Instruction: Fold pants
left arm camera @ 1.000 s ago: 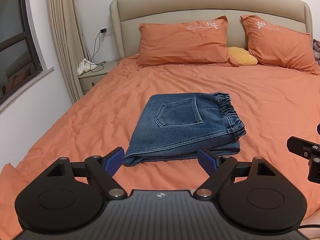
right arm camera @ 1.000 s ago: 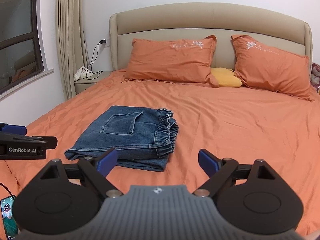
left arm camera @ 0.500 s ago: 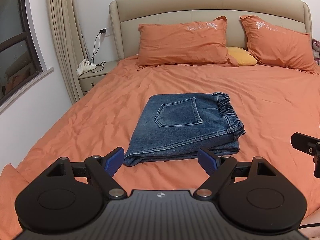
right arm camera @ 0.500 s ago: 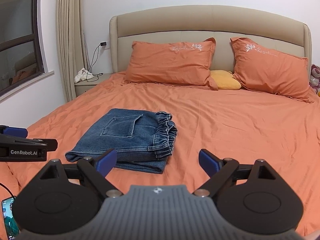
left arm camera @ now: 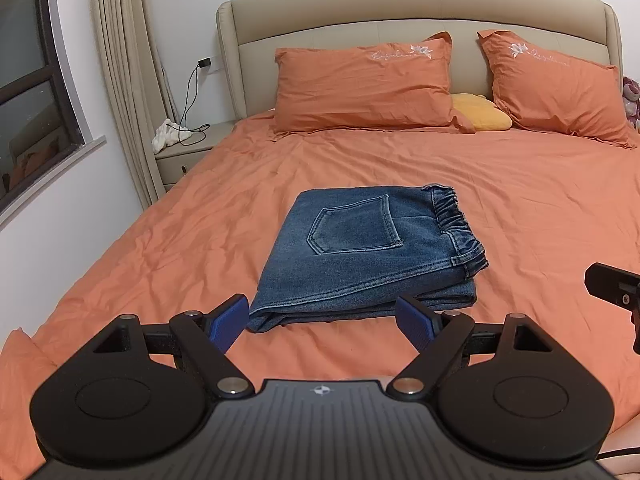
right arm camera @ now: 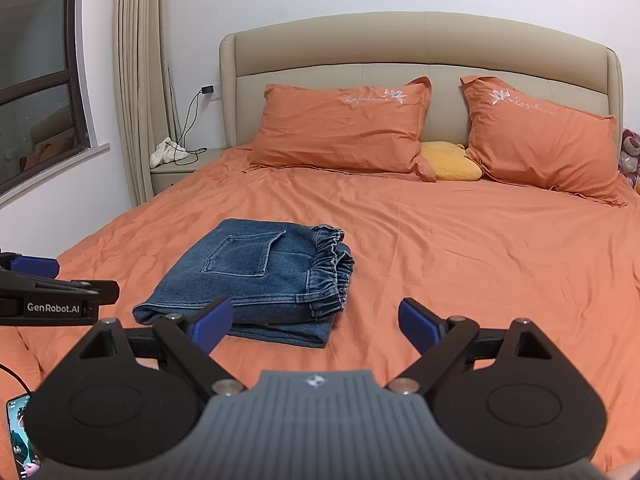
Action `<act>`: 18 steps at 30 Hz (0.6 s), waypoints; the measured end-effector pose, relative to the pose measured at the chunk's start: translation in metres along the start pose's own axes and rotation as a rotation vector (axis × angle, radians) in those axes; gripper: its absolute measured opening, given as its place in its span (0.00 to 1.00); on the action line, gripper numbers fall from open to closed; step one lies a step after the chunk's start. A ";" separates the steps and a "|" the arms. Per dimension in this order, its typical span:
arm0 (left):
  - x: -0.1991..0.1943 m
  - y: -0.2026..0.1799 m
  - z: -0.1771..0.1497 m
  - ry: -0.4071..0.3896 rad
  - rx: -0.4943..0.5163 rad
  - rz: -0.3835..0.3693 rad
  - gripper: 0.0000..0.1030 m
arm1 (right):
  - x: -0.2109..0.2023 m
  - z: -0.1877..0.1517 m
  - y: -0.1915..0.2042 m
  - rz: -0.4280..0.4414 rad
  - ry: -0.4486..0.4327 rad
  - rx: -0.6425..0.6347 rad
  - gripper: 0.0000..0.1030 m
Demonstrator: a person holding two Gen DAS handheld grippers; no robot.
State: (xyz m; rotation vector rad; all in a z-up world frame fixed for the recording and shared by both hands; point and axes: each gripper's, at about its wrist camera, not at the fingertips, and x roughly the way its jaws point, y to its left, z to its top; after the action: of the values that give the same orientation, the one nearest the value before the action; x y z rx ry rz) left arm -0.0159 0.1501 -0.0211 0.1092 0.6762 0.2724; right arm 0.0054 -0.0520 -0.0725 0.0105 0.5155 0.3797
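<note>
A wide bed (left arm camera: 540, 208) under an orange sheet fills both views, its beige headboard (left arm camera: 400, 12) against the far wall. Two orange pillows (left arm camera: 364, 84) lean on the headboard, with a small yellow cushion (left arm camera: 480, 114) between them. The pants (left arm camera: 368, 256), blue denim, lie folded into a compact stack on the near left part of the bed, back pocket up and elastic waistband to the right. The left gripper (left arm camera: 326, 318) hovers just near of the pants' near edge, its jaws wide with nothing between them and its blue pads (left arm camera: 228, 316) clear of the cloth. The right gripper (right arm camera: 316, 320) hangs to the right of it, jaws also wide and empty, its left pad showing in front of the stack's near edge. At the far left, a nightstand (left arm camera: 188, 152) beside a curtain (left arm camera: 124, 80) carries a white cloth (left arm camera: 168, 138) and a black cable (left arm camera: 192, 92) running up to a wall socket. A phone (right arm camera: 20, 436) shows at the near left corner of the right wrist view.
</note>
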 end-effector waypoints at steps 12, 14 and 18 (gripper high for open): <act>-0.002 -0.002 -0.001 0.002 0.000 0.002 0.94 | -0.004 0.000 -0.001 0.004 -0.006 0.006 0.85; -0.003 -0.002 -0.001 0.002 -0.002 -0.001 0.94 | -0.005 0.000 -0.001 0.003 -0.006 0.006 0.85; -0.003 -0.002 -0.002 0.002 -0.001 0.000 0.94 | -0.006 -0.001 0.000 0.000 -0.010 0.011 0.87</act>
State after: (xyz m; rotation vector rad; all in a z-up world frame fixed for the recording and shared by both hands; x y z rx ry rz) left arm -0.0192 0.1469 -0.0216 0.1079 0.6783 0.2733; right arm -0.0004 -0.0545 -0.0706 0.0233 0.5081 0.3767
